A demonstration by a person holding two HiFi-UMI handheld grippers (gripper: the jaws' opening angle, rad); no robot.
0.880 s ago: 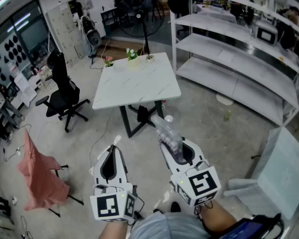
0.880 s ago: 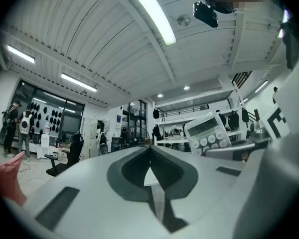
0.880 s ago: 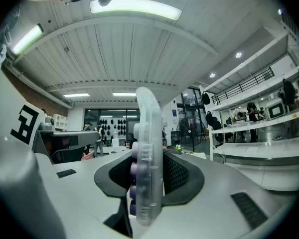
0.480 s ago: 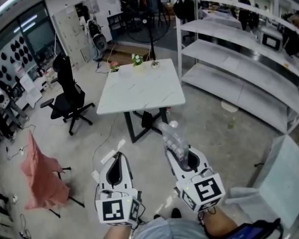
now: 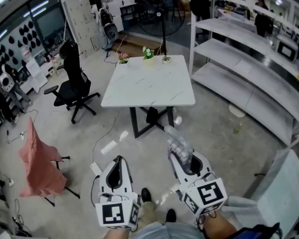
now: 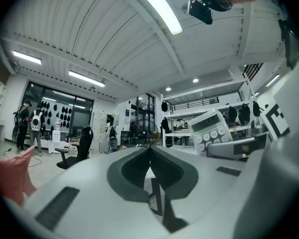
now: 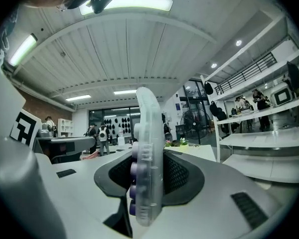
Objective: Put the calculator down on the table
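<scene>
right gripper (image 5: 182, 156): jaws part-way closed, clamped on the two flat faces of the calculator (image 7: 148, 153); it points level, out ahead of the person.
calculator: clear plastic body with purple keys. It stands on edge between the jaws, with the keys towards the left jaw, and sticks out past the jaw tips. In the left gripper view its display and keypad show off to the right (image 6: 212, 128).
left gripper (image 6: 150, 151): jaws together with nothing between them, held level beside the right one and apart from it.
where the calculator is: up in the air over the floor (image 5: 224, 133), short of the table and not touching it.
table (image 5: 149, 86): white marbled top on a dark frame, ahead of both grippers; the near part is bare.
potted plants (image 5: 148, 53): small, along the table's far edge.
feet (image 5: 147, 198): the person's shoes show on the floor between the grippers.
office chair (image 5: 74, 86): black, left of the table.
pink cloth (image 5: 37, 166): draped over a stand at the far left.
shelving (image 5: 249, 59): white, along the right side.
</scene>
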